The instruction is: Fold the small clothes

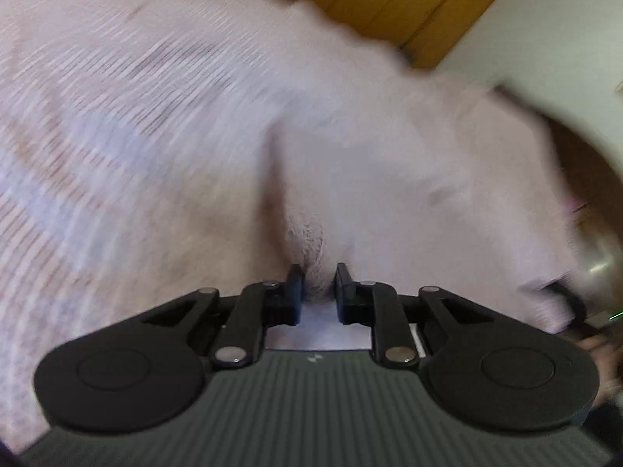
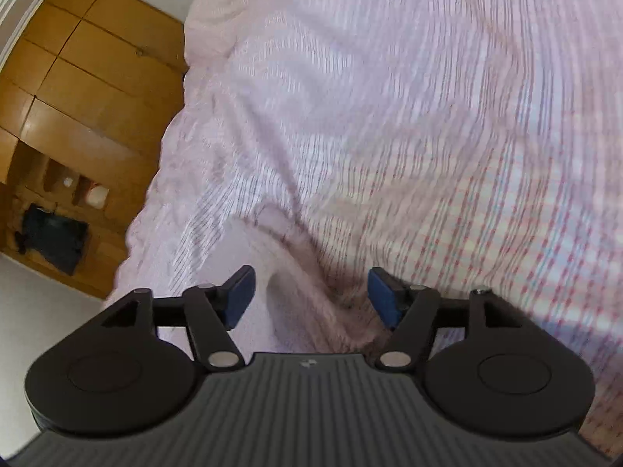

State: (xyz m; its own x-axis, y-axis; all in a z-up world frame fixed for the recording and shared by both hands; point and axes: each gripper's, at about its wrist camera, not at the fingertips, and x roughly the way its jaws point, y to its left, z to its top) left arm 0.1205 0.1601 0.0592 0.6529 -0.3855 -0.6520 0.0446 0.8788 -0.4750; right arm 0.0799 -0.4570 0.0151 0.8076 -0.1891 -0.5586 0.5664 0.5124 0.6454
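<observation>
Pale pink fuzzy knit garment (image 1: 389, 163) lies bunched just ahead of both tongs on the pink striped bedspread (image 2: 428, 116); I judge it wants one firm hold on a clear edge, then a flat fold. Left gripper (image 1: 319, 292) is pinched on a tuft of it. Right gripper (image 2: 311, 295) is released, spread wide with a ridge of cloth between its untouching pads.

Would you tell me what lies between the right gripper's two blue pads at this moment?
In the right wrist view, a raised fold of the pale pink garment lies between the right gripper pads, which stand wide apart and do not press on it.
</observation>
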